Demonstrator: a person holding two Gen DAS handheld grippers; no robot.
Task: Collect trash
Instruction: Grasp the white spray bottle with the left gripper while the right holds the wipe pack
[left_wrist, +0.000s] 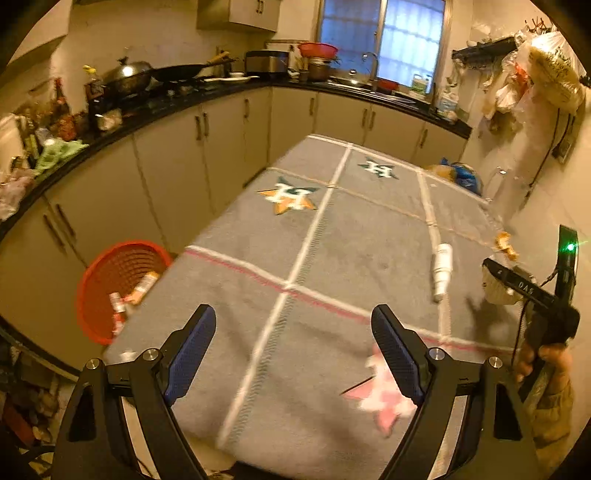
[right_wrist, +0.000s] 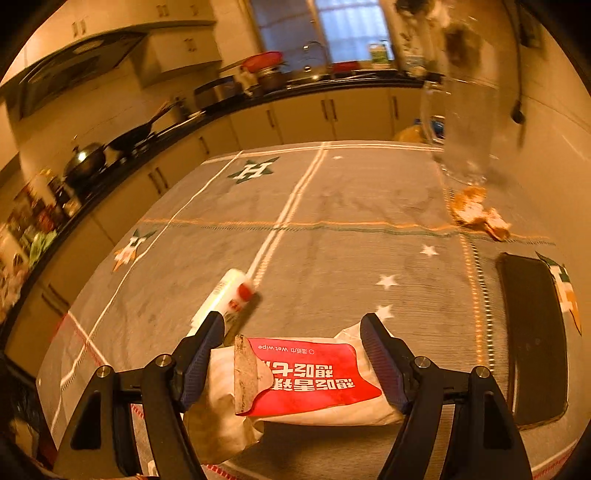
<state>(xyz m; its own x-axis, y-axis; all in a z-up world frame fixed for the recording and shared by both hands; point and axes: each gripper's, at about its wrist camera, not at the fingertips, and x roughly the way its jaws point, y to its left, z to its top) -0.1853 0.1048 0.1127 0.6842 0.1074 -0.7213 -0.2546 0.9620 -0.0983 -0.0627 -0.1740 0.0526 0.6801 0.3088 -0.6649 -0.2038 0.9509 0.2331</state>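
My left gripper (left_wrist: 293, 325) is open and empty above the near end of the grey cloth-covered table (left_wrist: 332, 229). A small white bottle (left_wrist: 442, 269) lies on the cloth to its right. A red trash basket (left_wrist: 114, 288) with several wrappers in it stands on the floor left of the table. My right gripper (right_wrist: 291, 332) is open, its fingers either side of a red-and-white wet-wipe packet (right_wrist: 306, 380) lying on the cloth. The white bottle (right_wrist: 225, 299) lies just beyond its left finger. A crumpled orange wrapper (right_wrist: 480, 214) lies at the far right, also visible in the left wrist view (left_wrist: 506, 243).
A black phone (right_wrist: 532, 336) lies on the cloth at the right. A clear glass (right_wrist: 465, 129) stands at the far right. Kitchen counters (left_wrist: 184, 99) with pots line the left and back. A blue bag (left_wrist: 461, 173) sits past the table's far corner.
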